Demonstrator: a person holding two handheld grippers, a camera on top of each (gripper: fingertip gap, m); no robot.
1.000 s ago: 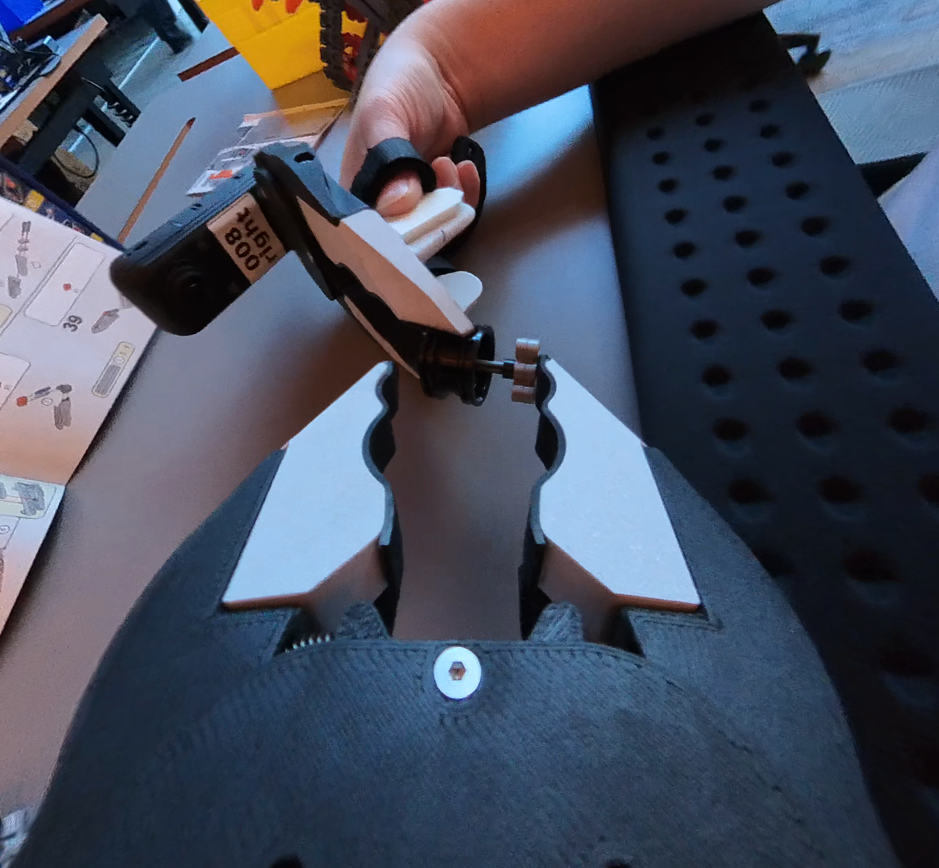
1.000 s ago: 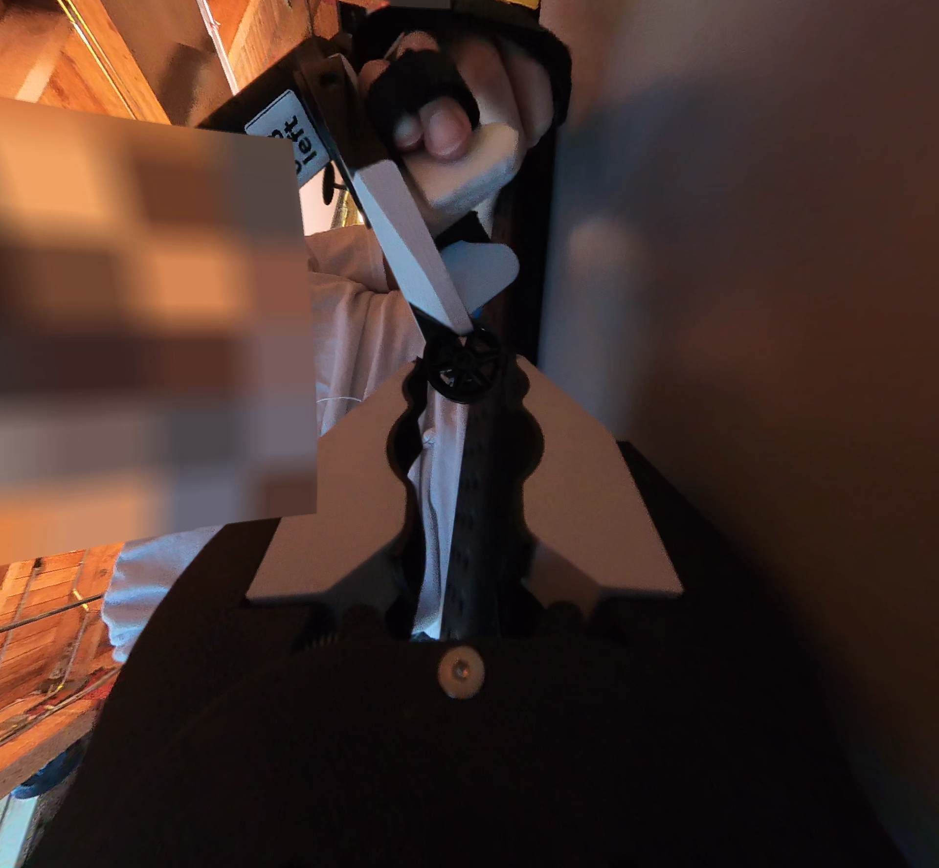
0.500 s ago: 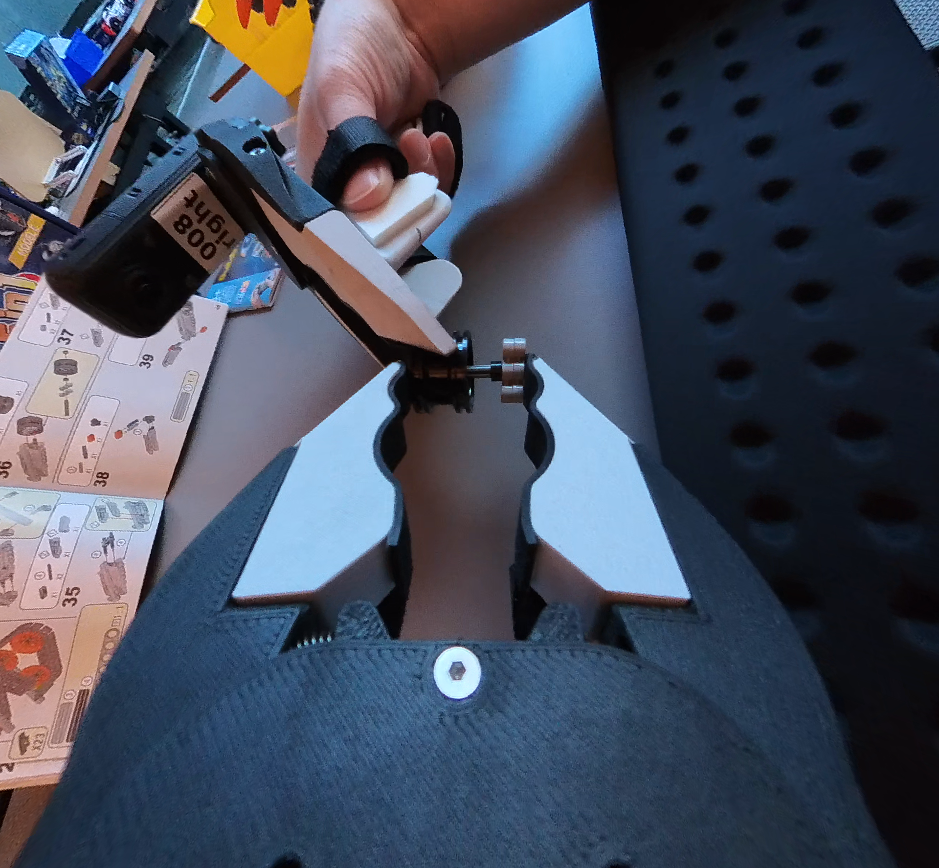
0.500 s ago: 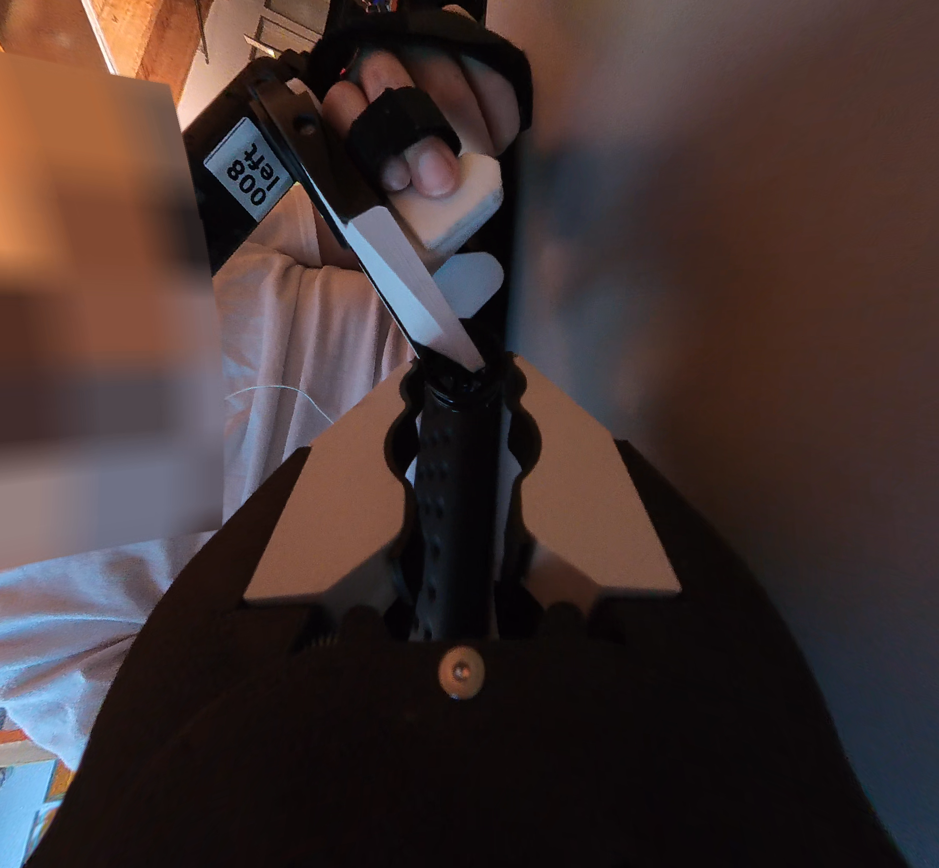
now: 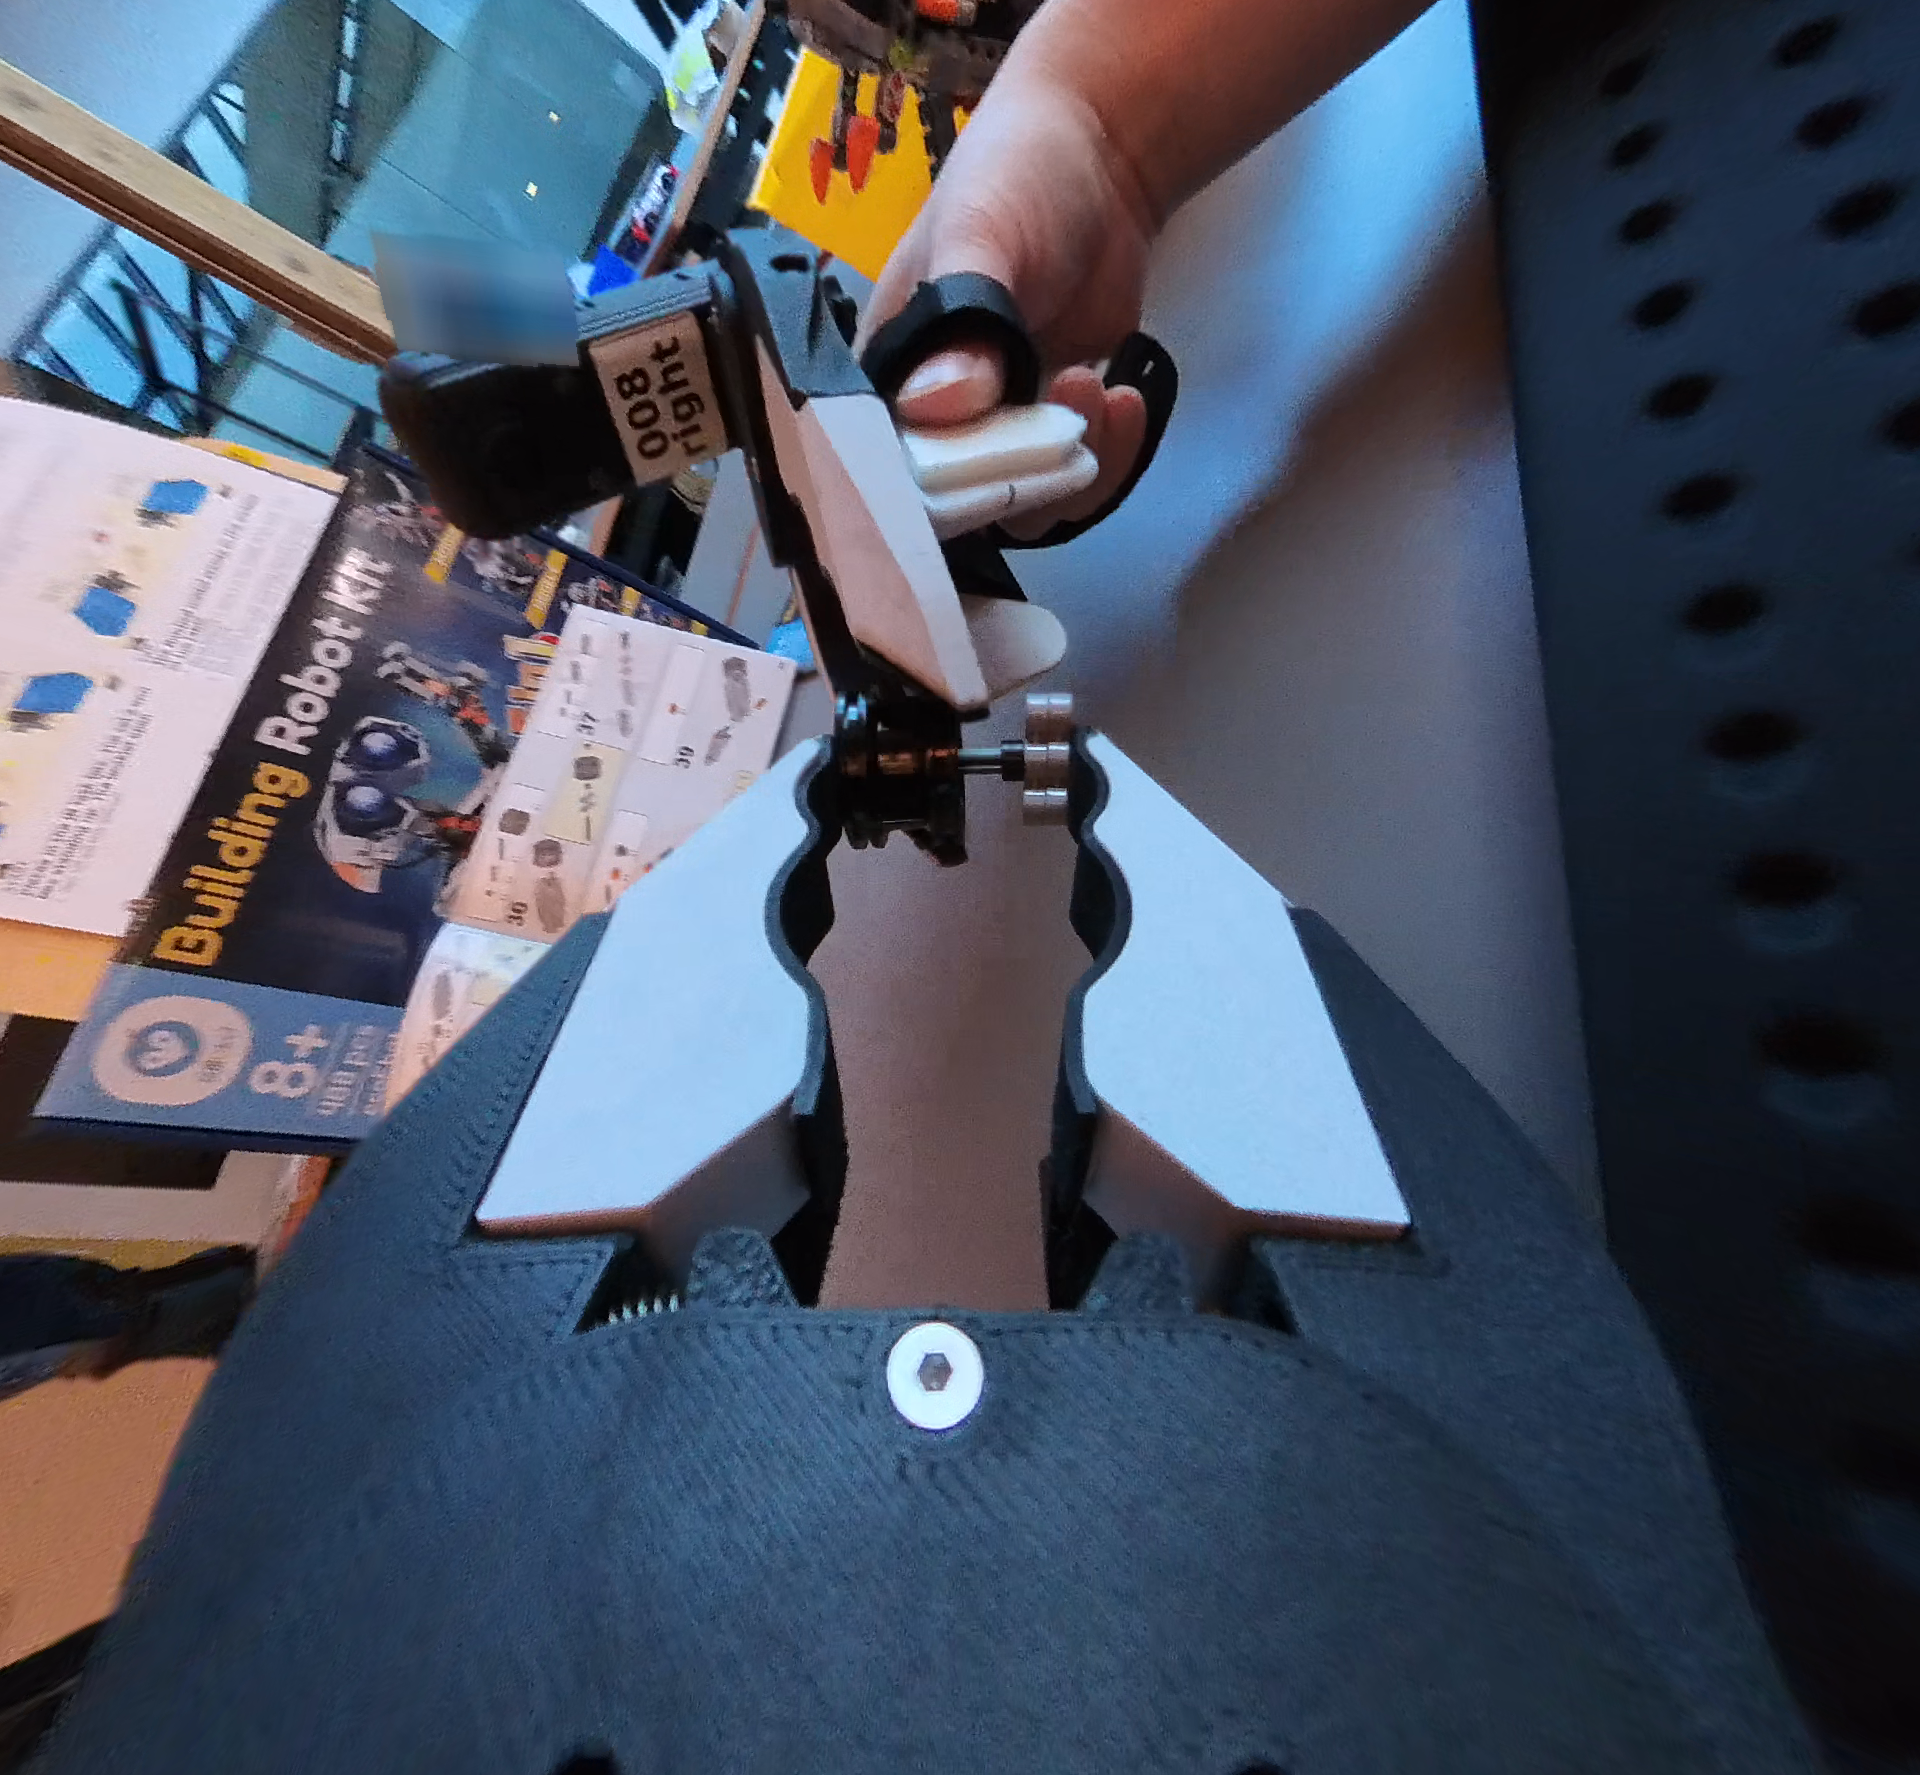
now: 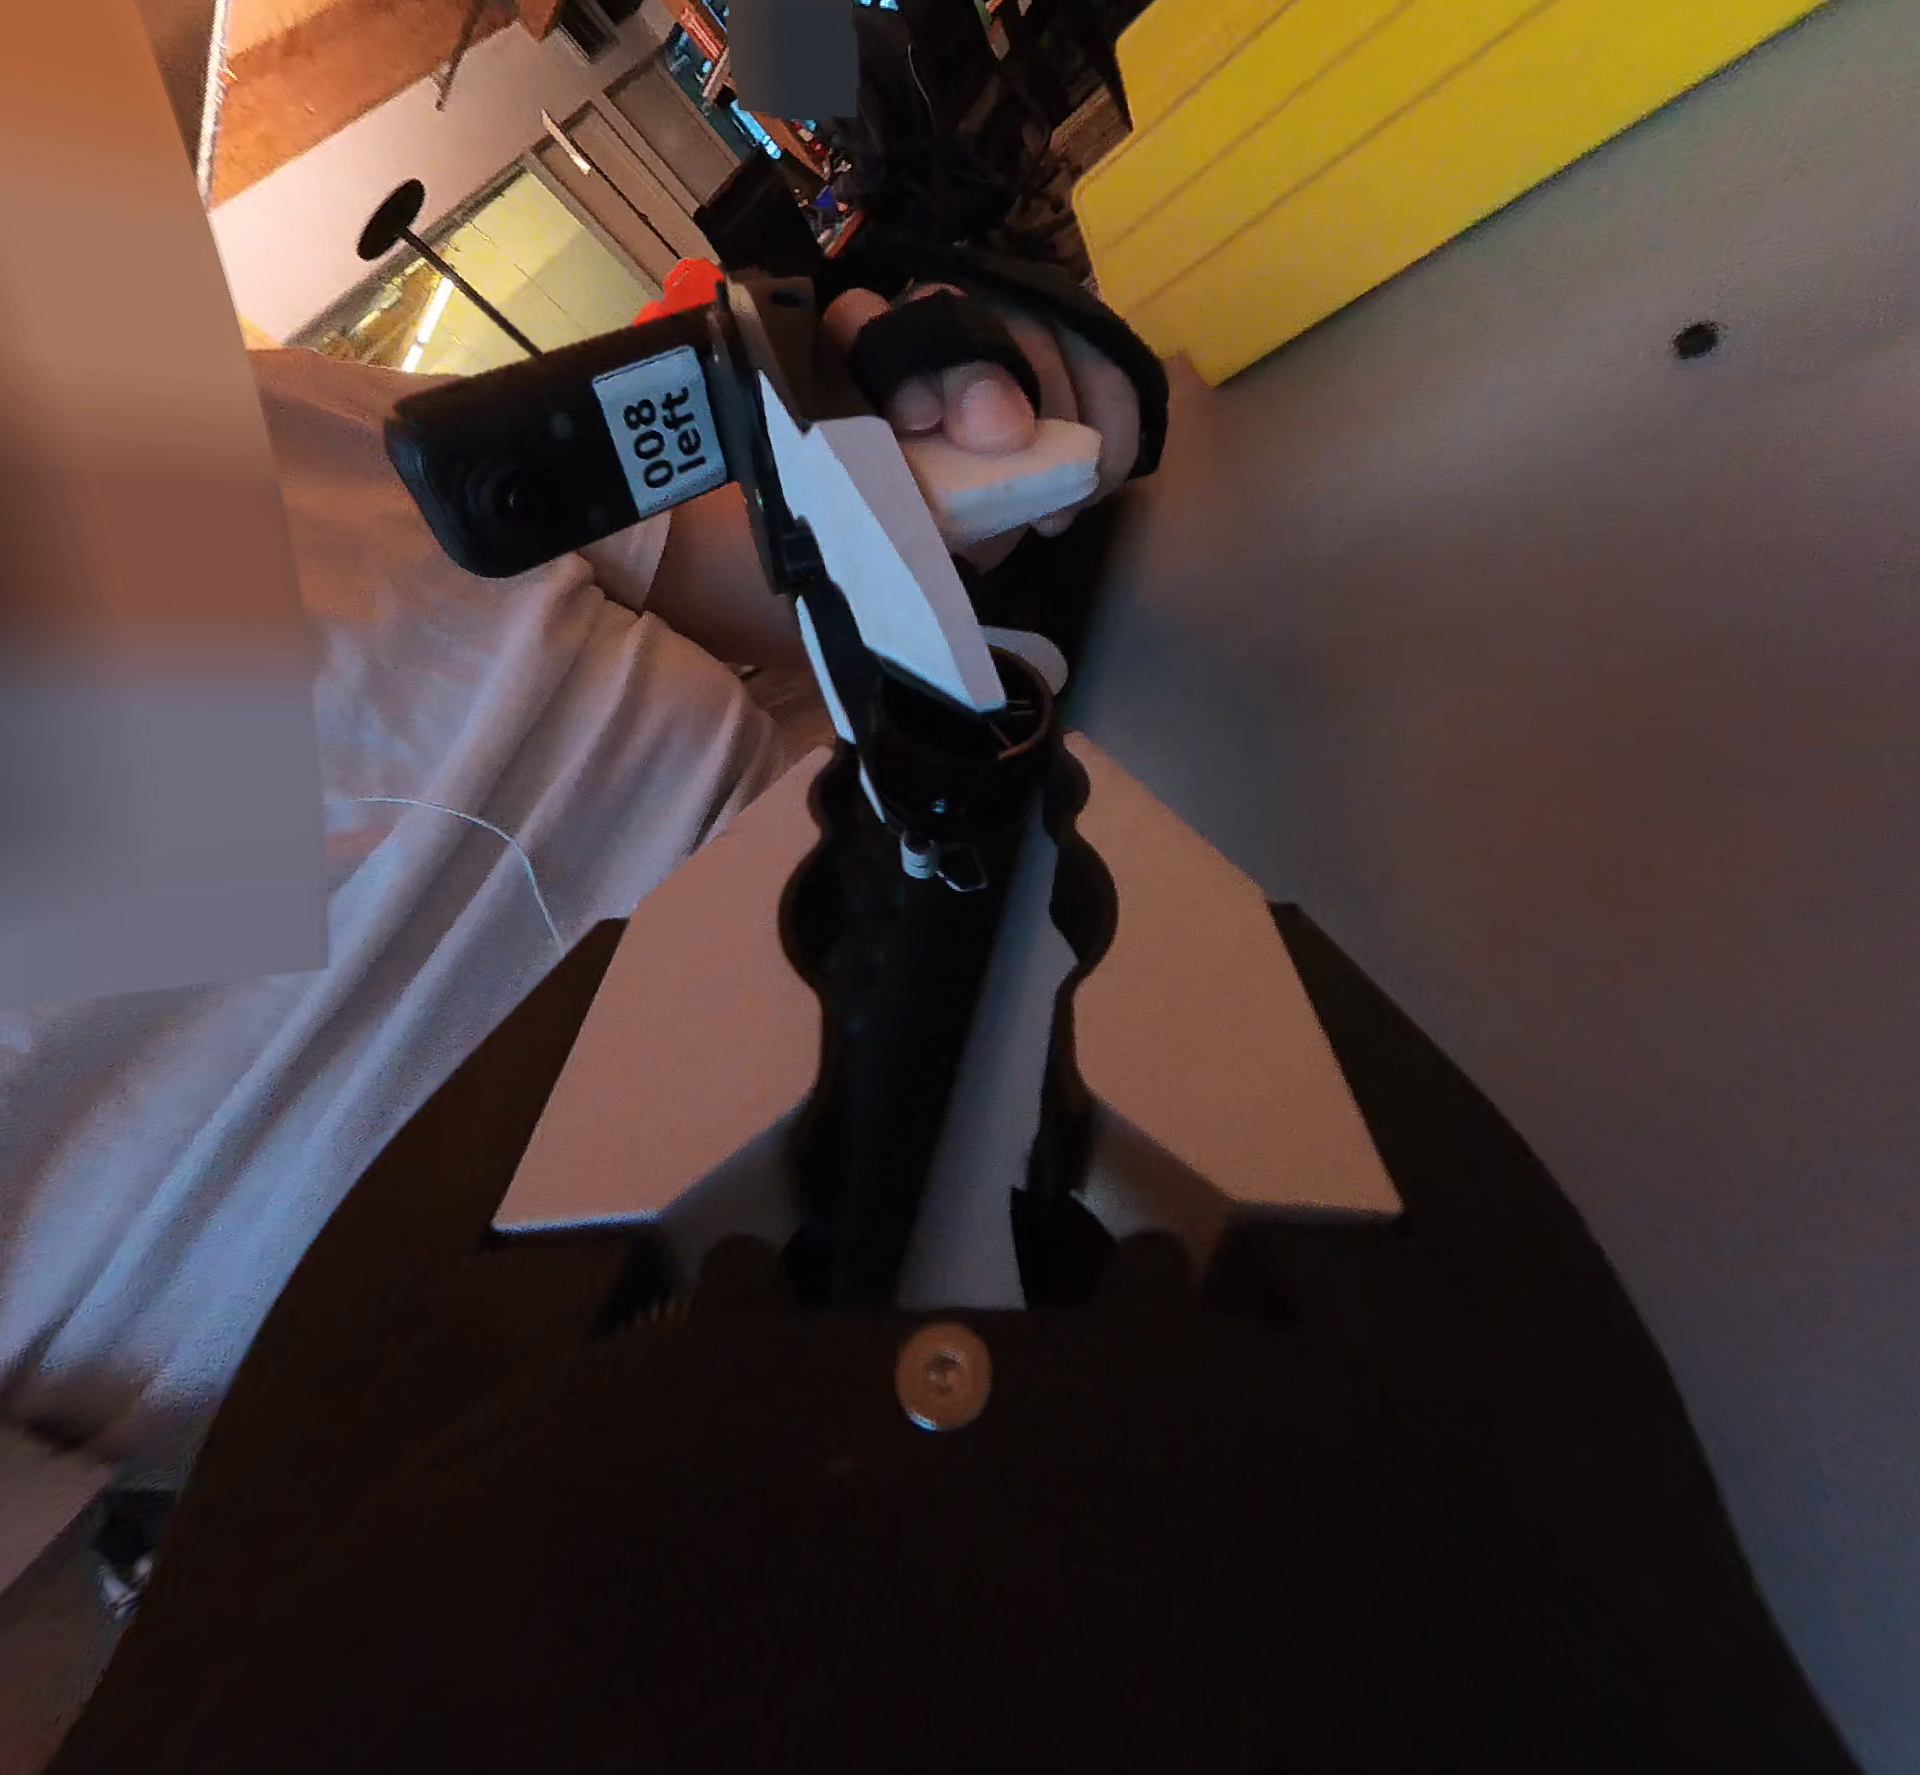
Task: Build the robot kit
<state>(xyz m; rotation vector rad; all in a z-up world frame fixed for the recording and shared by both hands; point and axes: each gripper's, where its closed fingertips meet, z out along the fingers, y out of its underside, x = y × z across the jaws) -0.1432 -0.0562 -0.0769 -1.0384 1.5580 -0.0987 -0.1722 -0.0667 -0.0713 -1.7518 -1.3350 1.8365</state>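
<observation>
Since the wheel-and-axle piece (image 5: 904,775) is small, plastic & prob. v. light, little force is judged to be needed. It looks stiff, but the thin axle betw. its black wheel and the grey hub (image 5: 1044,759) is judged the weak spot, and bending there could pop it apart. A hold is best taken on the wheel's broad rim, not the axle.

The piece is held in the air above the bare table (image 5: 1299,530), nearer the table's right edge, where a black perforated panel (image 5: 1714,582) runs. The right gripper (image 6: 940,769), worked by a hand (image 5: 1039,198), is seen clamped on the black wheel from above. The left gripper (image 5: 951,769) has its fingers apart w/ the piece lying across the tips, the grey hub touching one finger; whether it is squeezed can't be told.

Toward the table's left edge a kit box (image 5: 291,842) and an instruction sheet (image 5: 644,738) are laid. A yellow bin (image 6: 1455,115) is set at the far edge.
</observation>
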